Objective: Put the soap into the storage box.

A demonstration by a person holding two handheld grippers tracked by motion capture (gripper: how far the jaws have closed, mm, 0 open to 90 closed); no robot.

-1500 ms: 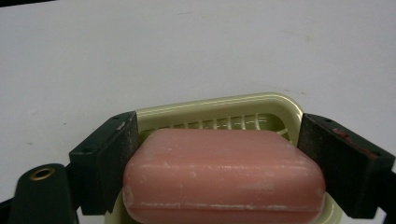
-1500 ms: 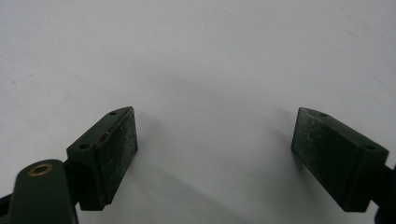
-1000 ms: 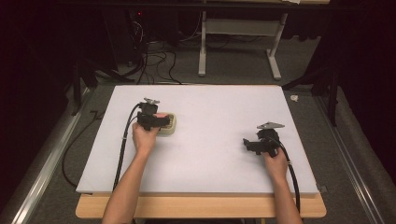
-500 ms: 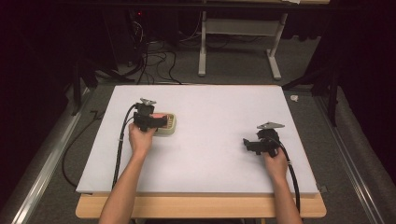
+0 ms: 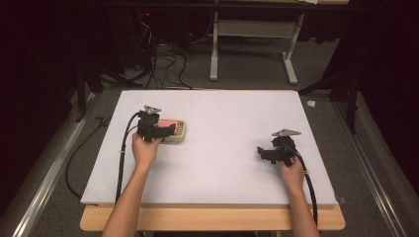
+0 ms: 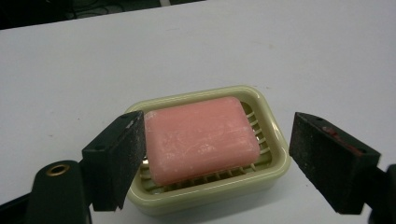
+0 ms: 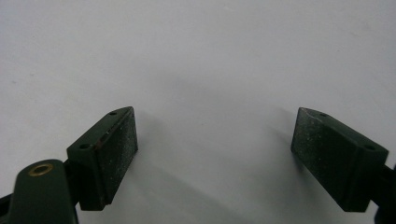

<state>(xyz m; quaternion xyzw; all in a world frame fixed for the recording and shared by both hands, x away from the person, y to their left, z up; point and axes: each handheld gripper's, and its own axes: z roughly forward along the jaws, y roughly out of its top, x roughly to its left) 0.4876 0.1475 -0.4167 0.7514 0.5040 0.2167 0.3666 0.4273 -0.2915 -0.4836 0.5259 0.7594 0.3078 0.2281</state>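
Since a second ago the left gripper (image 5: pixel 170 129) has drawn back toward the table's left side, so that more of the pink soap bar (image 5: pixel 169 122) now shows beside it in the high view; the right gripper (image 5: pixel 260 150) has stayed where it was, resting on the white table (image 5: pixel 222 163) near the right edge.

From where I stand, the person's left hand (image 5: pixel 145 149) holds its gripper over the near-left end of a pale green soap dish (image 5: pixel 179 135), which sits on the left half of the table, well apart from the other gripper. The soap bar lies flat in the dish on its ribbed floor, filling most of it.

In the left gripper view the jaws stand wide apart, released, with nothing clamped. The soap bar (image 6: pixel 201 137) and the soap dish (image 6: pixel 261 177) sit between and just beyond them. One jaw's pad (image 6: pixel 133 154) is right at the bar's end and looks to overlap the dish rim, though I cannot tell whether it touches. The other pad (image 6: pixel 322 163) hangs clear of the dish, off to its side above bare table.

The person's right hand (image 5: pixel 291 173) grips the right gripper (image 7: pixel 215 158) low over the tabletop. In the right gripper view its jaws are spread open too, with plain white surface between them and their soft shadows falling on it. A black cable (image 5: pixel 121 163) trails from the left gripper along the forearm and off the table's near edge.
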